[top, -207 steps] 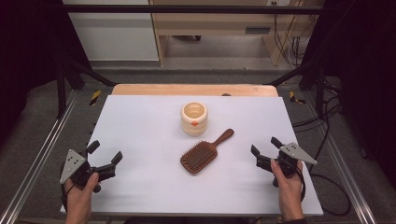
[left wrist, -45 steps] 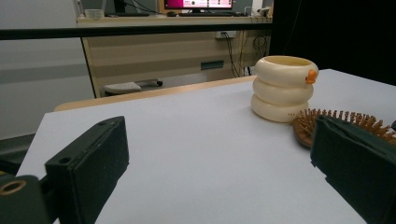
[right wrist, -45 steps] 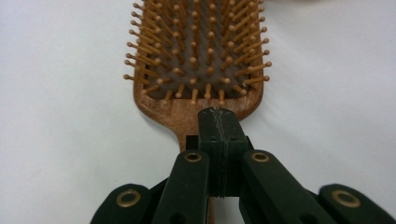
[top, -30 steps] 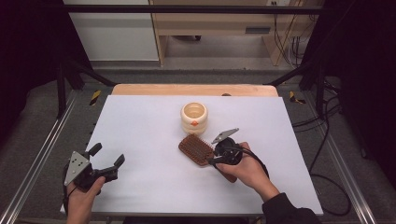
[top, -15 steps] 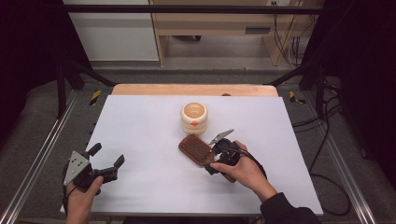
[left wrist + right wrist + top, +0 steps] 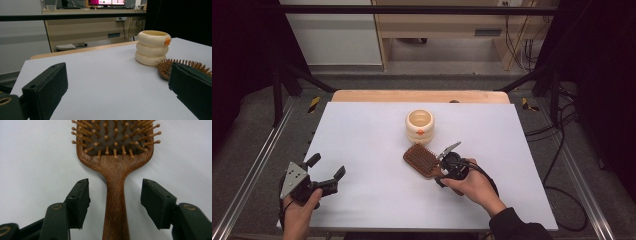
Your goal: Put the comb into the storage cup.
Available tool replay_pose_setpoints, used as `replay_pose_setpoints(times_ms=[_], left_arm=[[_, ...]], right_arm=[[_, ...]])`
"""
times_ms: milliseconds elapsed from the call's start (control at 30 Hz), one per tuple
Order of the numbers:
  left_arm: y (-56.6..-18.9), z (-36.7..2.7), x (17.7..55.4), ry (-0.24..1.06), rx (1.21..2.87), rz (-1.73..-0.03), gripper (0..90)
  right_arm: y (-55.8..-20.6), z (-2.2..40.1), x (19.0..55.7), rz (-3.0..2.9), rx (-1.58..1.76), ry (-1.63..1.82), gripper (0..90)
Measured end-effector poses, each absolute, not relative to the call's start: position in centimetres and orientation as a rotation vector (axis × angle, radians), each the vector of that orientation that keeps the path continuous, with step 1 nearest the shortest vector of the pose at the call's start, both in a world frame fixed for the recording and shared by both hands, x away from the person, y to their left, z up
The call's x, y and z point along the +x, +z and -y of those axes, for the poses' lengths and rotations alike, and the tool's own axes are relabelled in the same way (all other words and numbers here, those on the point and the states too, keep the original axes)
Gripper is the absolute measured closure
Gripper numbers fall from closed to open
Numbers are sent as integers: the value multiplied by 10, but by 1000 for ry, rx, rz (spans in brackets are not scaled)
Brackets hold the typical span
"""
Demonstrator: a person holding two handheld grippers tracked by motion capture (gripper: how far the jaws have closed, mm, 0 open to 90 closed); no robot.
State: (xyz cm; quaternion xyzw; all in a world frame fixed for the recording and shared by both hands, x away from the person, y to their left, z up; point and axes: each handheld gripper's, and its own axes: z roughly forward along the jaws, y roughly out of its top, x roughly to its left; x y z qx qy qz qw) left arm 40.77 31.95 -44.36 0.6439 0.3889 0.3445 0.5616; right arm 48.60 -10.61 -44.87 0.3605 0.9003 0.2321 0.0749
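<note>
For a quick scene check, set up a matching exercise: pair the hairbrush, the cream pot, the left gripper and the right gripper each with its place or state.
Things:
1. hairbrush
2. cream pot
3. left gripper
4. right gripper

Places or states:
A. jaws open over bare white table, nothing between them
B. stands upright at mid-table, beyond the brush head
C. lies flat, bristles up, handle toward the person
D. jaws astride the wooden handle, gaps on both sides

Pairs: 1-C, 2-B, 3-A, 4-D
</note>
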Motion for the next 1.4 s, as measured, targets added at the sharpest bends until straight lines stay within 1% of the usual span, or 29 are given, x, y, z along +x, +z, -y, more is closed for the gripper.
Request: replay_pose_setpoints(times_ms=[200, 500, 833, 1067, 1400], left_arm=[[-444, -319, 408, 813, 1520, -913, 26], [-444, -318, 408, 816, 1522, -911, 27], [-443, -317, 408, 820, 1528, -906, 28], [-443, -316, 407, 822, 1535, -902, 29], [-443, -317, 407, 823, 1533, -901, 29]], right_arm=[[-451, 103, 486, -2726, 1077, 672, 506], [-454, 100, 489, -2733, 1094, 621, 577], [-454, 94, 486, -2723, 1059, 556, 703], [-453, 92, 488, -2728, 1096, 541, 719], [-453, 94, 485, -2729, 1041, 571, 729]])
